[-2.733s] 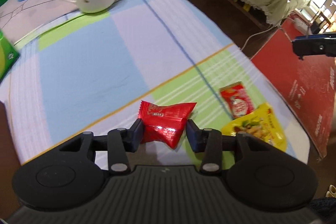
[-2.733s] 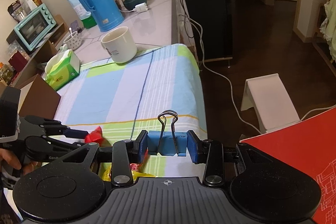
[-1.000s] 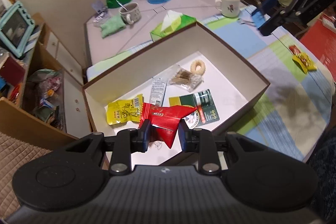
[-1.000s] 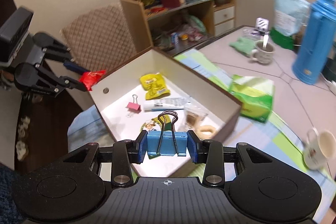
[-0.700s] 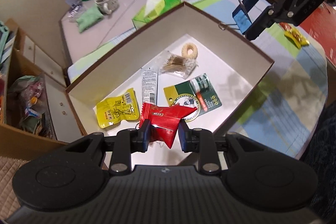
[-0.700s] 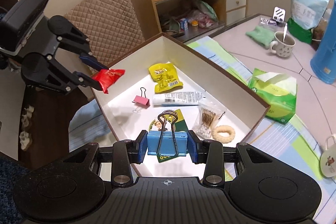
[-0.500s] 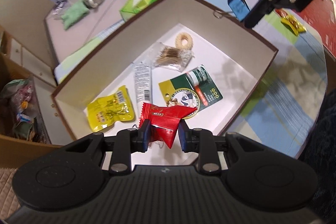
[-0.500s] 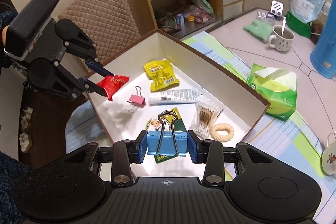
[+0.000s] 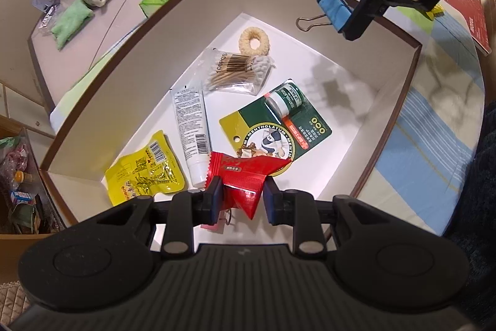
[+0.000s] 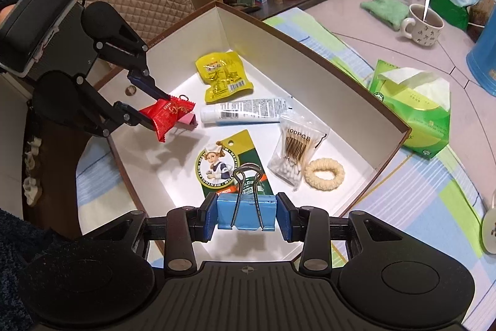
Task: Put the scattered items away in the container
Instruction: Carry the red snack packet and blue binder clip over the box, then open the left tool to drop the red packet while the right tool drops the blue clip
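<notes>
Both loaded: left gripper [image 9: 242,197] pinches red foil sachet [image 9: 245,176] over the brown-rimmed white box [image 9: 410,76] at 6 o'clock; right gripper [image 10: 246,212] clamps blue binder clip [image 10: 246,212] at 1 o'clock. Advise opening low, over bare floor.

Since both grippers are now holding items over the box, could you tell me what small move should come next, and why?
Probably open both grippers. The left gripper holds the red packet and the right gripper the blue binder clip, each above the open box, so both should drop inside.
</notes>
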Action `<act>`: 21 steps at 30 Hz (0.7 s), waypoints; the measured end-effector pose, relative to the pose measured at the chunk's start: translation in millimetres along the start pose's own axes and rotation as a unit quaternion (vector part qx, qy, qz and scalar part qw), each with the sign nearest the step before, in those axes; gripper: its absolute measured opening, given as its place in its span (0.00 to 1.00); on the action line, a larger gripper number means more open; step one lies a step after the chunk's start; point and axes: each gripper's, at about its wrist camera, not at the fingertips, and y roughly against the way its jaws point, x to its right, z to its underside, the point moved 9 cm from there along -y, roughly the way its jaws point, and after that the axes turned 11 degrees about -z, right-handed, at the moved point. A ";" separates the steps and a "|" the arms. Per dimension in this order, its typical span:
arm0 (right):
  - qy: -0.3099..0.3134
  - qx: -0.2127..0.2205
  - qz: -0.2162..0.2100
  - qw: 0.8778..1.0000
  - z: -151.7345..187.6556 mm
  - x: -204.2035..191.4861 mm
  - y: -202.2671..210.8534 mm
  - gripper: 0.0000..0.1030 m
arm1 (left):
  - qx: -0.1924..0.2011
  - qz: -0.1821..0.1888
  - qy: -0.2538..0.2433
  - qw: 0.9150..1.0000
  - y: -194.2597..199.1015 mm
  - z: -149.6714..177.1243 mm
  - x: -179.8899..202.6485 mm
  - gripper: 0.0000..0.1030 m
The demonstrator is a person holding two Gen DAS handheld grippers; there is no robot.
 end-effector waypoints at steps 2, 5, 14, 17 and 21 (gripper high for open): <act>0.001 -0.002 0.000 1.000 -0.6 1.1 -0.7 0.38 | -0.001 0.003 0.001 1.000 -3.1 0.1 0.4 0.23; 0.001 -0.003 -0.001 1.000 -0.7 1.5 -1.6 0.38 | -0.002 0.007 0.000 1.000 -6.0 -0.4 1.8 0.23; -0.003 -0.004 -0.001 1.000 -0.5 2.1 -2.7 0.38 | -0.006 0.023 0.005 1.000 -9.1 -4.7 4.3 0.22; -0.004 -0.004 -0.002 1.000 -1.1 1.2 -2.7 0.38 | -0.012 0.032 0.017 0.999 -10.2 -6.8 2.9 0.22; -0.004 -0.005 -0.003 1.000 -0.8 0.0 -3.5 0.38 | -0.022 0.050 0.034 0.998 -12.6 -7.6 1.3 0.23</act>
